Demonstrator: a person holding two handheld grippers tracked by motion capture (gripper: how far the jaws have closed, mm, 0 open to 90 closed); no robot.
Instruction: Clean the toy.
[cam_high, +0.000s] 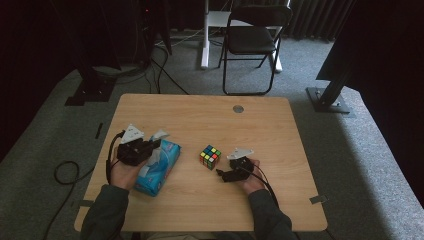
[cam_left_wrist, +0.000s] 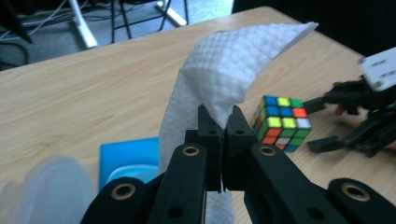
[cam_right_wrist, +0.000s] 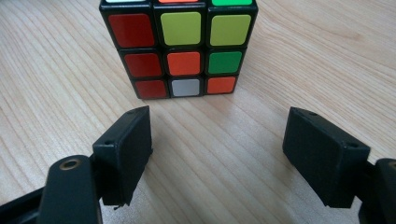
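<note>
My left gripper (cam_left_wrist: 220, 122) is shut on a white wet wipe (cam_left_wrist: 233, 65) that rises out of a blue wipes pack (cam_high: 156, 167) at the table's left; in the high view the left gripper (cam_high: 150, 145) sits over the pack's far end, the wipe (cam_high: 160, 134) sticking up beside it. A scrambled puzzle cube (cam_high: 210, 156) stands mid-table and appears as the cube (cam_left_wrist: 281, 123) in the left gripper view too. My right gripper (cam_right_wrist: 215, 135) rests open on the wood just short of the cube (cam_right_wrist: 180, 46), nothing between its jaws; from above, the right gripper (cam_high: 223, 174) lies right of the cube.
The wooden table (cam_high: 200, 115) has a round grommet (cam_high: 238, 108) near its far edge. A black folding chair (cam_high: 252, 42) and stand bases (cam_high: 330, 100) are on the carpet beyond. The pack's clear lid (cam_left_wrist: 51, 191) blurs at the lower left.
</note>
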